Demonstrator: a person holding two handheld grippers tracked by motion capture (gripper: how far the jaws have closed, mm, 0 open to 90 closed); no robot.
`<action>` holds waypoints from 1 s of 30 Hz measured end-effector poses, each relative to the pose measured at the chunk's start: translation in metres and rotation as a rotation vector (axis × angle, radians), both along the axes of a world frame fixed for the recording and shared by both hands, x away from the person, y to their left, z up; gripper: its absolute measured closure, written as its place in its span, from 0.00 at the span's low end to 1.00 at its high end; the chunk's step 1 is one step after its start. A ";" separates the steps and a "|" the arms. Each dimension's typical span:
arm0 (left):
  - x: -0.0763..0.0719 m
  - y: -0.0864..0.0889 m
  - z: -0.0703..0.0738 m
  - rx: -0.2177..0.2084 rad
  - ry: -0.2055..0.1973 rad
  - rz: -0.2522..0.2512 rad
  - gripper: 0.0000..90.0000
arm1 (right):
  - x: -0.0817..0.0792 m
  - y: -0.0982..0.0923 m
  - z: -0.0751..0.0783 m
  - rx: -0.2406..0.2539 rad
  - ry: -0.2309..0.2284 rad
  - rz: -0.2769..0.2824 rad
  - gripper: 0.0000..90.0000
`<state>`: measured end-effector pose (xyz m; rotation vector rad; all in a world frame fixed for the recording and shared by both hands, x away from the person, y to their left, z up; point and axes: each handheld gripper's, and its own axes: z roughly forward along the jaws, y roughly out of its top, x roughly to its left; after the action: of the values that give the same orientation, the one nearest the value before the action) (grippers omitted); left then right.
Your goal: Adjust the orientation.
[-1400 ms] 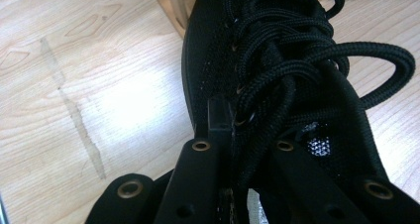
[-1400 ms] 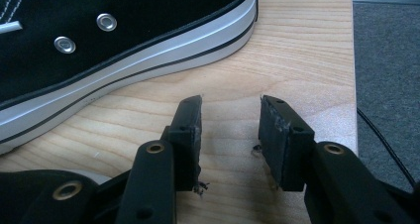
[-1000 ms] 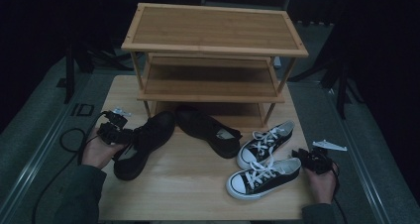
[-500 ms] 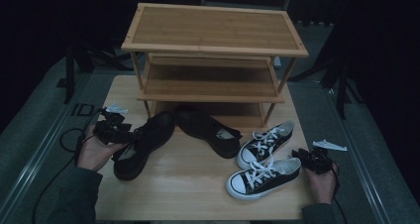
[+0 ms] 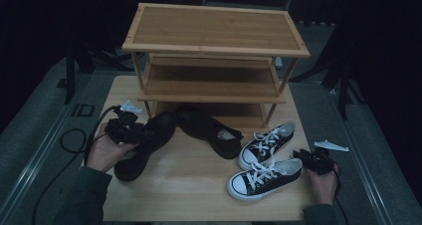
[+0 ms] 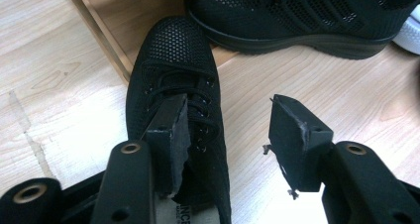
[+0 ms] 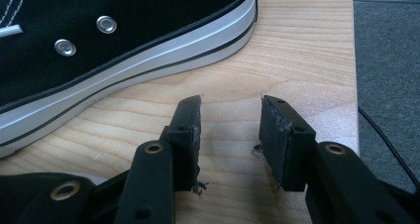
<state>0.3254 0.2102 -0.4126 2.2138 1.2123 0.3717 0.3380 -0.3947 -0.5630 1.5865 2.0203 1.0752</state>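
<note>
**Left gripper open over the black mesh shoe**

My left gripper has just been opening and closing; its jaws now stand apart, one pad over the laces of the black mesh shoe, the other over bare table. No squeeze visible. The shoe lies toe toward the shoe rack, probably staged for a shelf. My right gripper is open with nothing between its jaws, parked just beside the black-and-white sneaker, likely waiting.

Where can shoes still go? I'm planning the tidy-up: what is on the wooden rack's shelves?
The rack's top and middle shelves show bare wood. The bottom shelf is mostly hidden by the shelf above; one black shoe's end lies at its front edge.
</note>
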 end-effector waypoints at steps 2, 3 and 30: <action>0.001 -0.004 0.000 -0.006 0.002 -0.001 0.56 | 0.000 0.000 0.000 0.000 0.000 0.000 0.67; 0.002 -0.005 -0.001 -0.007 0.003 0.000 0.57 | 0.000 0.000 0.000 0.000 0.000 0.000 0.67; 0.010 -0.054 0.005 -0.019 0.004 -0.087 0.60 | 0.000 0.000 0.000 0.002 0.000 0.001 0.67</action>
<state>0.3356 0.1561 -0.4076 2.2436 1.1131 0.3201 0.3381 -0.3950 -0.5630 1.5874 2.0208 1.0780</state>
